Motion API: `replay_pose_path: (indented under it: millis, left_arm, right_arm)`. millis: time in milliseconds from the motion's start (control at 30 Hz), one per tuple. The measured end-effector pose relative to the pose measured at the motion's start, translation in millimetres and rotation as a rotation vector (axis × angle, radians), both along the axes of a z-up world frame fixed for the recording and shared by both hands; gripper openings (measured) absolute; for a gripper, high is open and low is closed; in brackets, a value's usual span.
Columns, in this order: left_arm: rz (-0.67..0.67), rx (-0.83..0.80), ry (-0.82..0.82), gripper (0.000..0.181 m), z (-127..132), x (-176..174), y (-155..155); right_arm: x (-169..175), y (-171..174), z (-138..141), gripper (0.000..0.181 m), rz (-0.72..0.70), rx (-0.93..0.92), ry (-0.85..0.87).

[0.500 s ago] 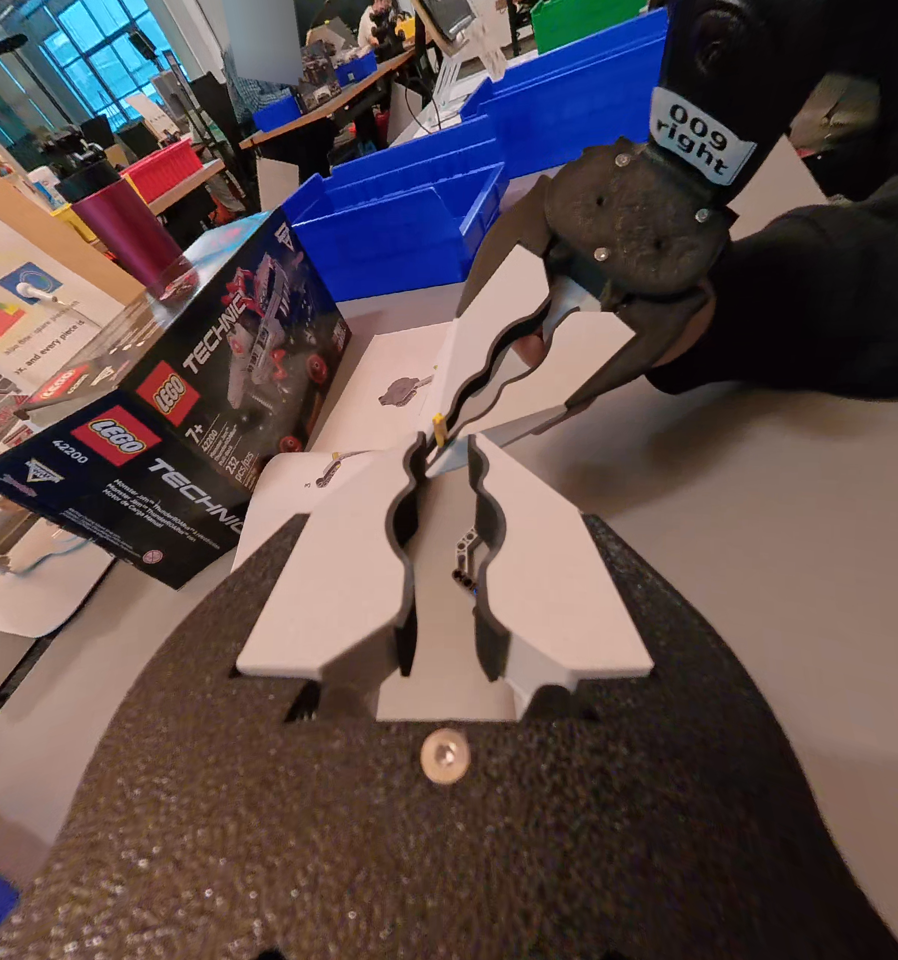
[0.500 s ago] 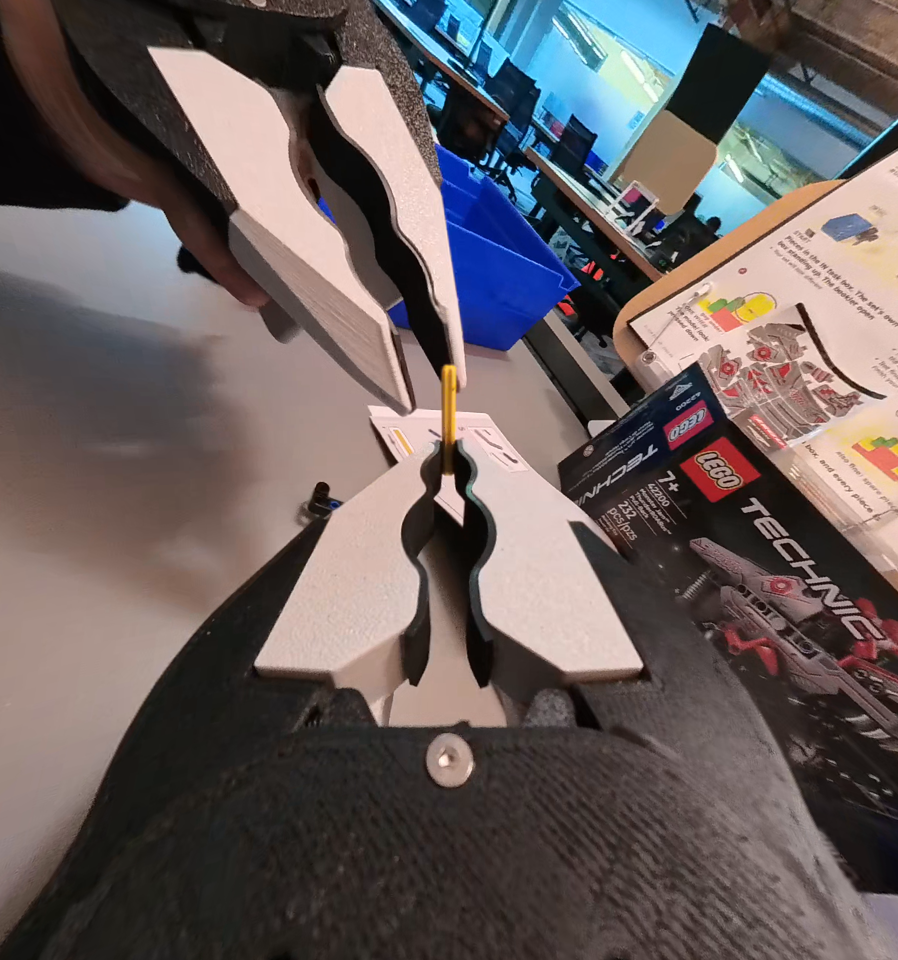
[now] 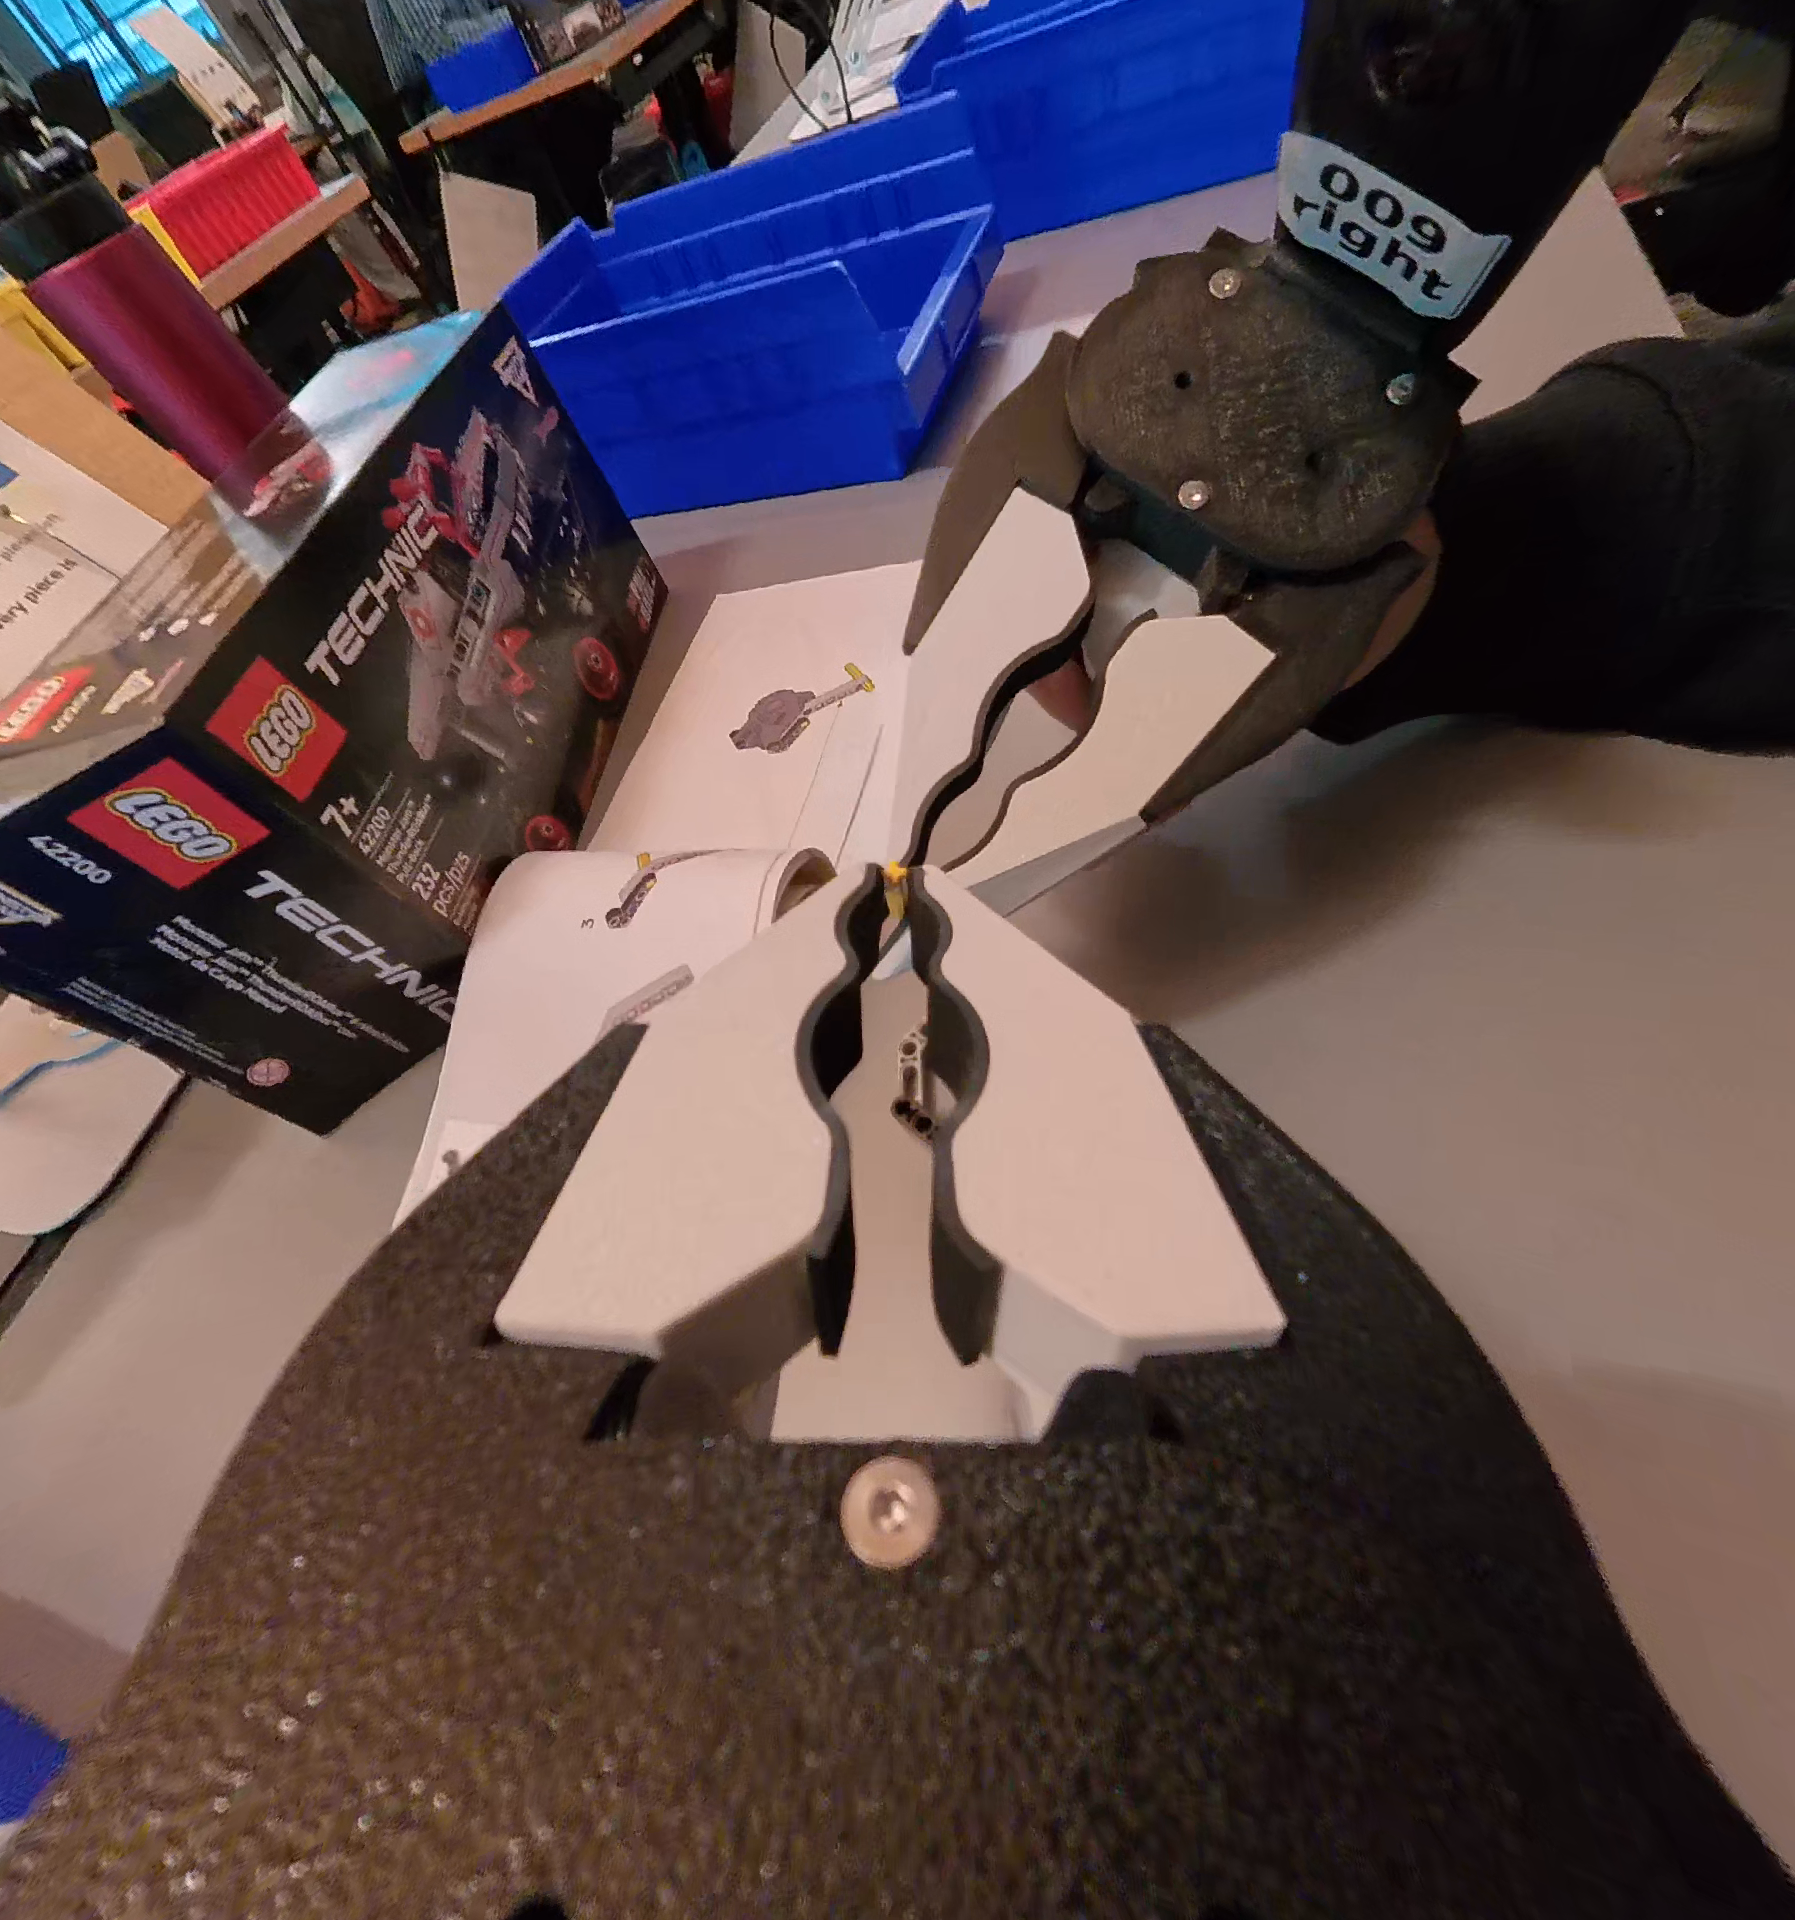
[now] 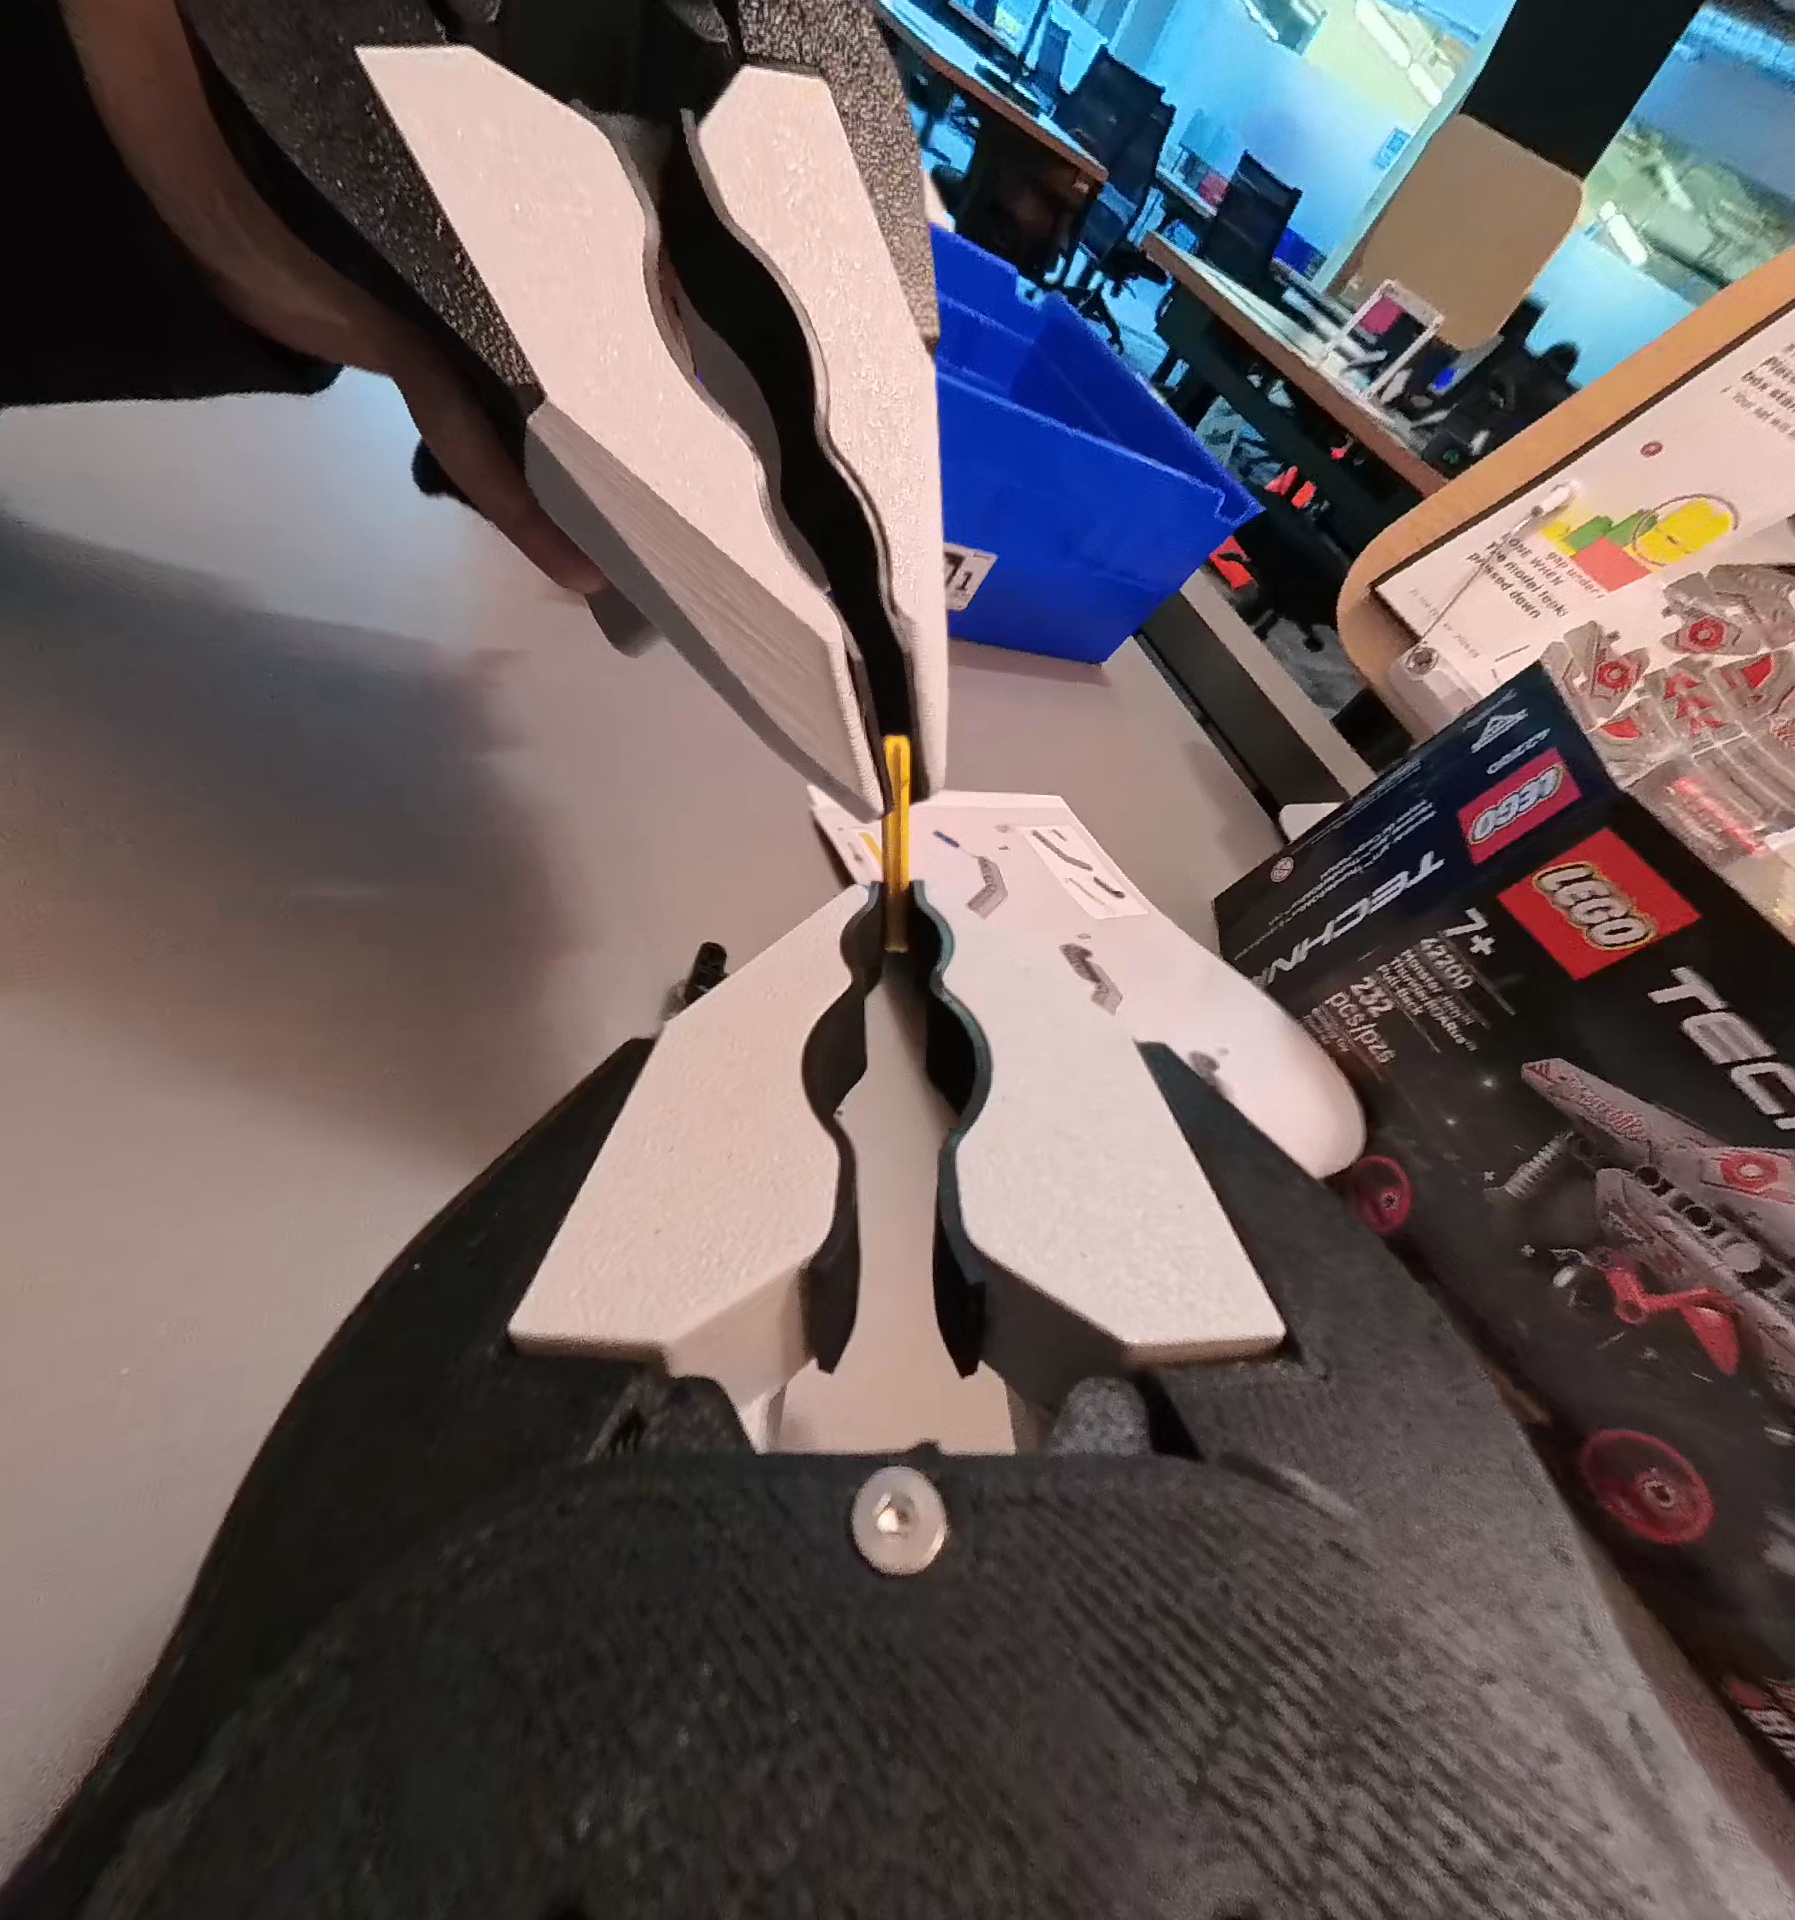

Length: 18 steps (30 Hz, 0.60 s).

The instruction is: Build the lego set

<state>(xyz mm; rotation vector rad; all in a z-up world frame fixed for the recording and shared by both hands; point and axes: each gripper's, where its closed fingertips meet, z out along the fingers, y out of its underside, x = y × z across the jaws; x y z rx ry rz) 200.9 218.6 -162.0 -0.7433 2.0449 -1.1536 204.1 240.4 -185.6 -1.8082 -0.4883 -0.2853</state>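
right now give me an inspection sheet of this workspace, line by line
Surface: grey table, bare on the right side.
Job's things: thin yellow axle held off the table; open instruction booklet; set box lying beside the booklet; small grey beam with black pins on the table.
Clutter: maroon tumbler behind the box; blue bins; printed sheet on a board.
Grippers: left gripper and right gripper each closed on one end of the axle.
Cables: nothing seen.
Surroundings: office desks, chairs, red bin, windows.
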Motion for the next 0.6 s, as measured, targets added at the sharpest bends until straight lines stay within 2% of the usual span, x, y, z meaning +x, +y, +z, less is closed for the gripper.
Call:
replay_pose_path:
  millis: [33,167,267,433,600]
  left_arm:
    - [0.007,0.0,0.021,0.001,-3.2,1.1,1.1]
    - [0.087,-0.001,0.116,0.002,-16.9,8.6,20.5]
    - [0.112,-0.07,0.164,0.002,-21.3,11.0,31.1]
    - [0.14,-0.119,0.225,0.002,-35.8,9.9,40.2]
    - [0.137,-0.15,0.27,0.001,-43.9,7.5,38.7]
  right_arm:
    - [0.2,0.1,-3.6,0.001,0.001,-0.014,0.033]
    - [5.3,-2.0,-27.9,0.019,-0.023,-0.153,0.199]
    - [15.3,-7.7,-44.3,0.033,-0.077,-0.249,0.236]
    - [19.9,-15.1,-62.7,0.026,-0.12,-0.367,0.372]
    - [27.7,-17.9,-75.5,0.027,-0.173,-0.422,0.282]
